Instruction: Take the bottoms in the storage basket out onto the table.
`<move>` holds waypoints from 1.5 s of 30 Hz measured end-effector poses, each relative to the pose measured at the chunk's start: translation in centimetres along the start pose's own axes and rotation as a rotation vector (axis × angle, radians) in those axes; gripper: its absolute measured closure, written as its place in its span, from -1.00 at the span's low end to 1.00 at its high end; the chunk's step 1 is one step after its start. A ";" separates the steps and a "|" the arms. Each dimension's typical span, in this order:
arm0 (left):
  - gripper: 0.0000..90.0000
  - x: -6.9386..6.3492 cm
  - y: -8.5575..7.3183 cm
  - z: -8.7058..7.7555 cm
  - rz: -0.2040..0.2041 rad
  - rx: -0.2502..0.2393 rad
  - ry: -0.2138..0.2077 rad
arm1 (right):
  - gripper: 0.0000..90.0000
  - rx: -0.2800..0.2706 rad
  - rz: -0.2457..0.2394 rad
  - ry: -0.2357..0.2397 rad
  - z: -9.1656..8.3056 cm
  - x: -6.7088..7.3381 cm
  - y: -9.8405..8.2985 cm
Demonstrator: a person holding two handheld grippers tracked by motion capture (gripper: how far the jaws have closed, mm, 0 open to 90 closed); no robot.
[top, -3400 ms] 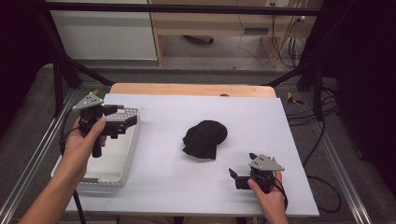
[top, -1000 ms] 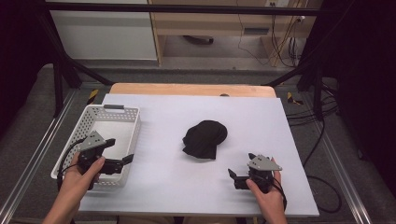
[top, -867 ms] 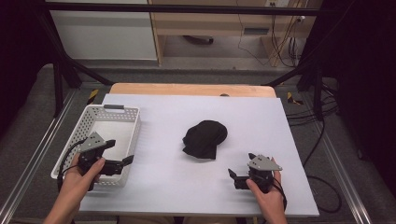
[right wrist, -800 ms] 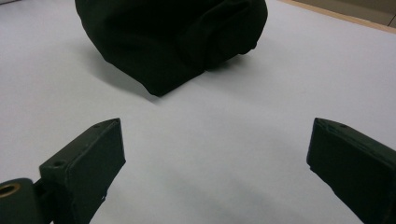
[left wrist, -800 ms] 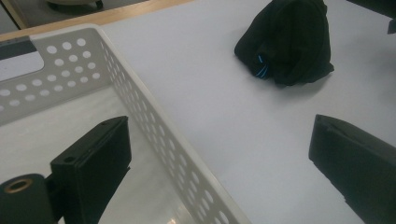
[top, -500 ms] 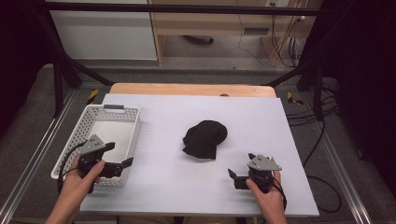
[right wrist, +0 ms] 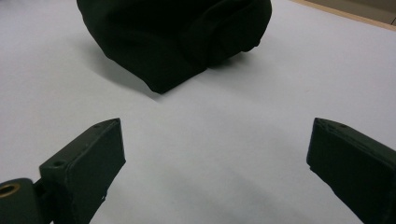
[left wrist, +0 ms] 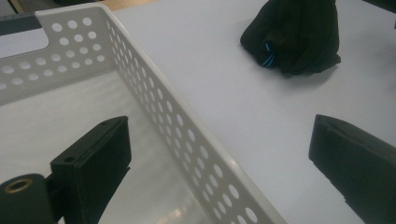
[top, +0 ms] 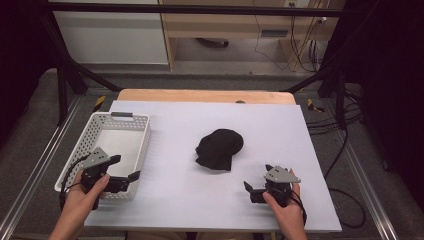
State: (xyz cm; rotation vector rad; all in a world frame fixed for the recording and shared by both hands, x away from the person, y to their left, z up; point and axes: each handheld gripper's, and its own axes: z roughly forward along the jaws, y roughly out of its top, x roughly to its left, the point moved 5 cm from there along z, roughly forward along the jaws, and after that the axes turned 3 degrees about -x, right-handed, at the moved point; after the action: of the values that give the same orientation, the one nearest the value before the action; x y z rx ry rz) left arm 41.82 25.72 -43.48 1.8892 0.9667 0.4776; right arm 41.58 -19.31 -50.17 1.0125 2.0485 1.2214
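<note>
A crumpled black cloth (top: 219, 149) lies near the middle of the white table top (top: 200, 117). In the left gripper view the cloth (left wrist: 294, 37) shows a small blue detail. A white perforated basket (top: 120, 117) stands at the left with nothing in it. My left gripper (top: 125, 168) is open at the basket's near right corner. Its jaws (left wrist: 219, 158) stand either side of the basket's right wall (left wrist: 177, 121), one inside and one over the table. My right gripper (top: 257, 179) is open and low at the front right, pointing at the cloth (right wrist: 177, 37), with nothing between its jaws (right wrist: 215, 163).
The table's wooden far edge (top: 205, 95) shows beyond the white sheet. Black frame bars (top: 65, 80) stand at both sides, and cables (top: 345, 120) lie on the floor to the right. Bare white surface lies between the basket and the cloth.
The left gripper has come down from over the basket's far part to its near right corner, and in the last second has barely shifted. The right gripper and the cloth have stayed put.
</note>
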 end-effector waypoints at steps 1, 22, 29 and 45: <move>-0.88 0.0 -0.1 0.0 0.000 -0.001 0.001 | -0.90 0.000 0.000 -0.001 0.0 0.0 0.0; -0.88 0.1 -1.4 0.1 0.000 0.006 -0.009 | -0.90 0.003 -0.002 -0.001 0.0 0.0 0.0; -0.88 -0.1 -1.9 0.3 0.000 0.010 -0.011 | -0.90 0.005 -0.002 -0.001 0.1 0.0 0.0; -0.88 -0.7 -1.6 0.3 0.016 -0.016 -0.011 | -0.90 0.007 0.002 -0.002 0.1 0.0 -0.1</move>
State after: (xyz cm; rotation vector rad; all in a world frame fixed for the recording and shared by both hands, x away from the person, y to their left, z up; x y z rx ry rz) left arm 40.89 25.40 -44.97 1.8845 0.9379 0.4825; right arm 41.61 -19.27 -50.27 1.0182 2.0522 1.2148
